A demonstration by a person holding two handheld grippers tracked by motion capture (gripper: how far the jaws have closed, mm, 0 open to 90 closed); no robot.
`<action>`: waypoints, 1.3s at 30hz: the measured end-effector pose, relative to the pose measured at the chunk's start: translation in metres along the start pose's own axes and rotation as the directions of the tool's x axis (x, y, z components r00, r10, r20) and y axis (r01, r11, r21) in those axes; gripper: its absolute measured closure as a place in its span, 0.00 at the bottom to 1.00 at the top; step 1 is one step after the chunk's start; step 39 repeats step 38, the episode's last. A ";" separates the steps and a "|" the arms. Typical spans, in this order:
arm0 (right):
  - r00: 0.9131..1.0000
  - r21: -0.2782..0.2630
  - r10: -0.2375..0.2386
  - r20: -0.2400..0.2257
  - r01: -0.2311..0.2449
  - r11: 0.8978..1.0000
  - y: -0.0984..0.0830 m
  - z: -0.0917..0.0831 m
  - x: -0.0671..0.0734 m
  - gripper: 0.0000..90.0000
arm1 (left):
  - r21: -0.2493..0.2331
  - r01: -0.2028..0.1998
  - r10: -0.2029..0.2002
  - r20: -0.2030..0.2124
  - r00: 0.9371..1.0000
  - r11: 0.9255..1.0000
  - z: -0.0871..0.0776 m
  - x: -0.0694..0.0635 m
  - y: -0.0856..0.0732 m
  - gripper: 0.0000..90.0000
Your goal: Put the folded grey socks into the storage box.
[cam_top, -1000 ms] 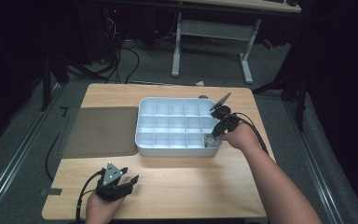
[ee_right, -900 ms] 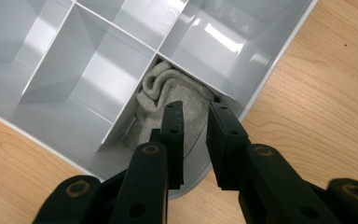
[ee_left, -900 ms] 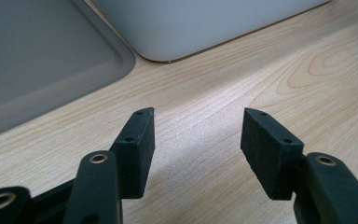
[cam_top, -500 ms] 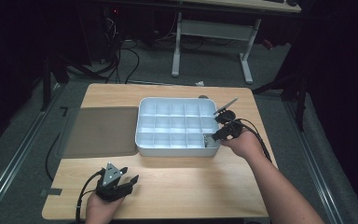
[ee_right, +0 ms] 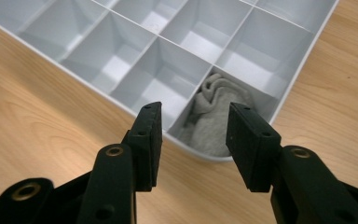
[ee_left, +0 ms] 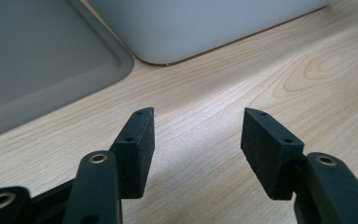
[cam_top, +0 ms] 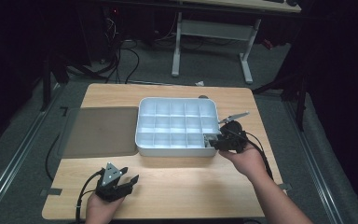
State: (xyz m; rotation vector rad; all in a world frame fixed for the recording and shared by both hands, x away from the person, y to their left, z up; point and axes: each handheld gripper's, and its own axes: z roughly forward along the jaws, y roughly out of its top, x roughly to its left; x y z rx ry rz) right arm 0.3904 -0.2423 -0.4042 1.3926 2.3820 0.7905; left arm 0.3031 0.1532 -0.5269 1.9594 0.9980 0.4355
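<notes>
Cloth, grey and crumpled, fills 1 corner cell of the white plastic tray; right claw just released, left claw open.

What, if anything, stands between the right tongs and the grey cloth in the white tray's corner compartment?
Nothing visible. The right tongs have just been opening and stand apart with nothing between them, just outside the tray rim. The grey cloth lies bunched in the corner compartment, uncovered.

We see a dim room with grey carpeted floor around the light wooden table. Behind it stands a white-legged desk, with black cables tangled on the floor at the left.
</notes>
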 end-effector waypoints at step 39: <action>0.999 -0.343 0.023 -0.024 -0.030 0.939 -0.149 0.036 0.038 0.46 | -0.013 -0.024 0.025 0.027 0.999 1.000 0.000 -0.027 0.001 0.48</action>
